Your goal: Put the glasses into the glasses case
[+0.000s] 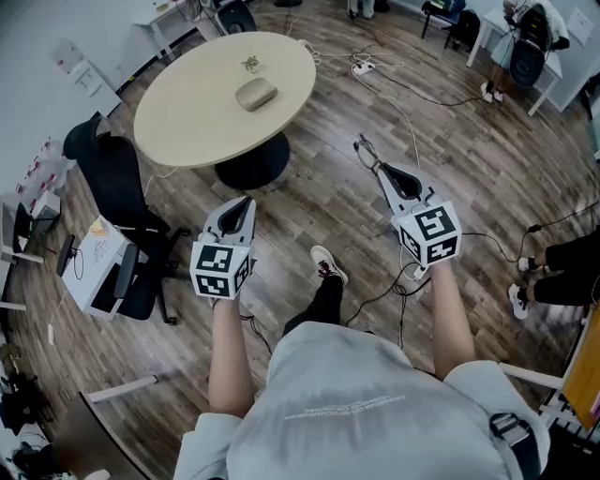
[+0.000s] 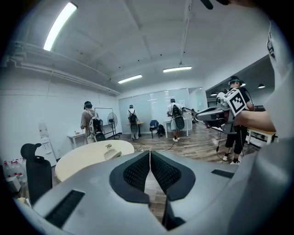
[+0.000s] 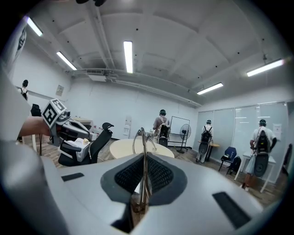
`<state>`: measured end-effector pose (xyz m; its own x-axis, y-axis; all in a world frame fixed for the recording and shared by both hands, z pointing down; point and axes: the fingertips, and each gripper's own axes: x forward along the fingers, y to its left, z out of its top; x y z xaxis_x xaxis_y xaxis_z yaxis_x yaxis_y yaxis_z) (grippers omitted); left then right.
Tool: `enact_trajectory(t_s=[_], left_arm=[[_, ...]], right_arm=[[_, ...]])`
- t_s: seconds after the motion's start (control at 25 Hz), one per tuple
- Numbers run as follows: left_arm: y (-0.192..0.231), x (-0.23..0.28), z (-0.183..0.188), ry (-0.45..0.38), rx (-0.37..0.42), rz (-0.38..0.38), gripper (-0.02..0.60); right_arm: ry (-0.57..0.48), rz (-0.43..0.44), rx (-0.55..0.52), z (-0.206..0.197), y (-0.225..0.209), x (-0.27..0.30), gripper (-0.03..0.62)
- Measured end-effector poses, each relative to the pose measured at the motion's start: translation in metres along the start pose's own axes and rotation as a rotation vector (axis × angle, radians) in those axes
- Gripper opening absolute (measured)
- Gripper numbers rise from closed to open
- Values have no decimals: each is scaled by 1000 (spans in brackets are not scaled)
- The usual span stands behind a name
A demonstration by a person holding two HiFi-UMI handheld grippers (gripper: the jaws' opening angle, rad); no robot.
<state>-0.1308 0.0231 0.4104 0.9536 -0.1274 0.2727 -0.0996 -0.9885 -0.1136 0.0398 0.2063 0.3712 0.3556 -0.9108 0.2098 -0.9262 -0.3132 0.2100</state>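
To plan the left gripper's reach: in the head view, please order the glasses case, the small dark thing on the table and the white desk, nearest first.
From the left gripper:
1. Glasses case, on the round table, straight ahead.
2. Small dark thing, just beyond the case, near the far edge.
3. White desk, by the far wall, ahead and leftward.

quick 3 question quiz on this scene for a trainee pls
1. True or false: the glasses are already inside the glasses case.
2. Which gripper has the glasses between its fingers? A) left gripper B) right gripper
3. Fill in: the glasses case lies on the round ____.
Key: 1 false; 2 B; 3 table.
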Motion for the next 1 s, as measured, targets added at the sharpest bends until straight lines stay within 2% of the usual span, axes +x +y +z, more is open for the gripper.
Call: enact_trajectory(t_s=[0.12, 0.2, 0.4, 0.56, 0.76, 1.0], left_arm=[[7, 32, -5, 6, -3, 6, 17], [21, 53, -9, 11, -36, 28, 17], [58, 111, -4, 0, -120, 102, 17], [76, 151, 0, 11, -147, 138, 17], [103, 197, 8, 13, -181, 189, 17], [127, 242, 14, 12, -232, 235, 17]], right_arm=[[-11, 0, 21, -6, -29, 23, 3], [-2, 12, -4, -7, -45, 43, 1], [51, 93, -69, -13, -89, 95, 0], [46, 127, -81, -13, -125, 137, 0], [90, 223, -140, -12, -155, 195, 0], [147, 333, -196, -11, -171, 249, 2]])
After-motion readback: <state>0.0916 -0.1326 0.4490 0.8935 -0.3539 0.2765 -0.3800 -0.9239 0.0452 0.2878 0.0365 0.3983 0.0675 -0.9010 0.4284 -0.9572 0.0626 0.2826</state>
